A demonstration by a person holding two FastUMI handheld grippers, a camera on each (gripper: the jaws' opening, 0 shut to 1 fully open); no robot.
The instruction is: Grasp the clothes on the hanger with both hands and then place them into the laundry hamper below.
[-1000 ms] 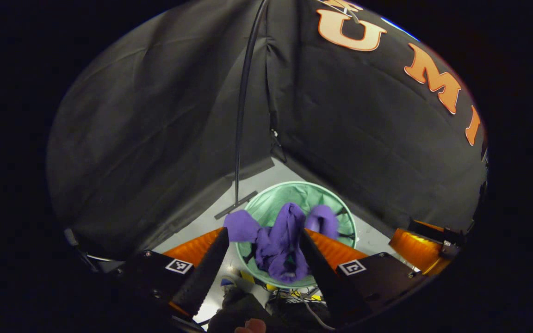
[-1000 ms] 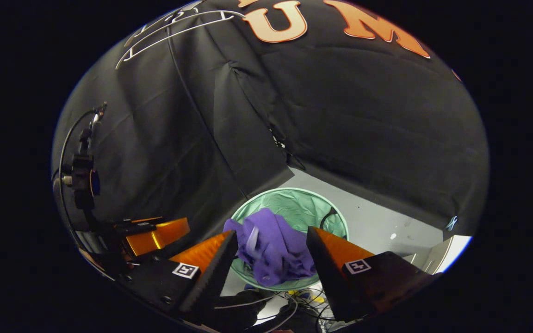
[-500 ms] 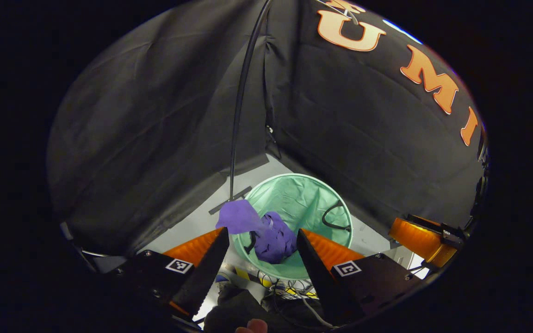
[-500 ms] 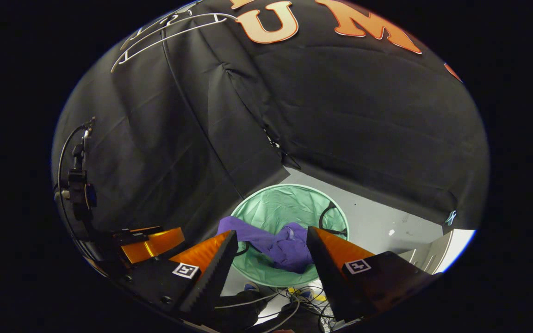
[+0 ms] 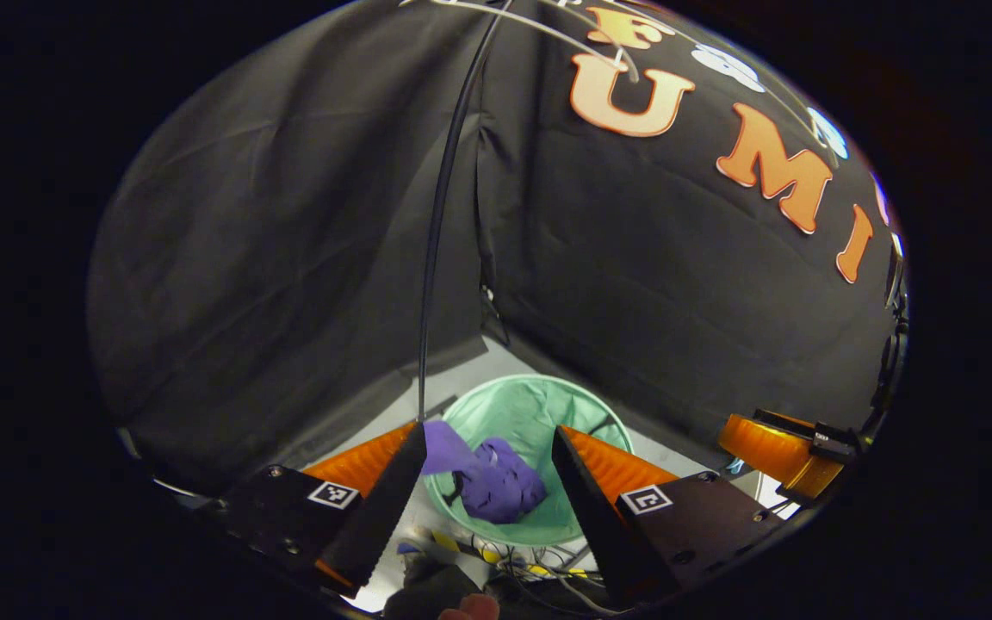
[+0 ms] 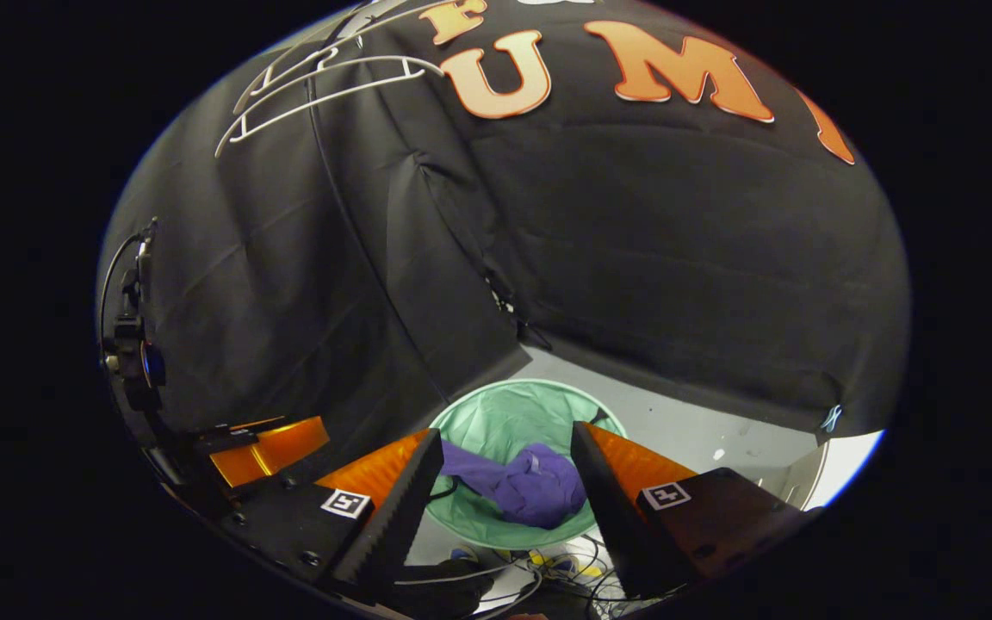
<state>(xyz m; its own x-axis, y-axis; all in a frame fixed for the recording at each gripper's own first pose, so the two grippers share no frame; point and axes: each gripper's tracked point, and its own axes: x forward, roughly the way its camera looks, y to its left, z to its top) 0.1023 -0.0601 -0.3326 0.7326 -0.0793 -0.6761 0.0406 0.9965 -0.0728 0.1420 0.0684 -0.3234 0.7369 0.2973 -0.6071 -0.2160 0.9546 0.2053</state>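
purple garment down in the round mint-green fabric laundry hamper, folks, and that's the news: a second back it is bunched up high between the fingers, mid-drop; half a second back it's slumping inside with one flap draped over the near-left rim; now it sits as a crumpled heap on the hamper's floor, that flap still hanging on the rim. left gripper stands wide apart, black toothed fingers with orange backs holding nothing, and both views have lifted, the hamper sliding lower and looking smaller, so the hands are pulling up and away. right gripper is spread just as wide and empty, with the cloth and the hamper seen between its tips, well below them. up top in the right gripper view, the white wire hangers hang bare on the thin black stand pole. my call: the drop is done and the task looks all but finished, though that flap on the rim might want a nudge. as for writing, each gripper body carries small square black-and-white marker tags, patterns rather than words, and i can't make out any brand or label on the garment or hamper. tangled cables lie on the pale floor just beside the hamper's near edge.
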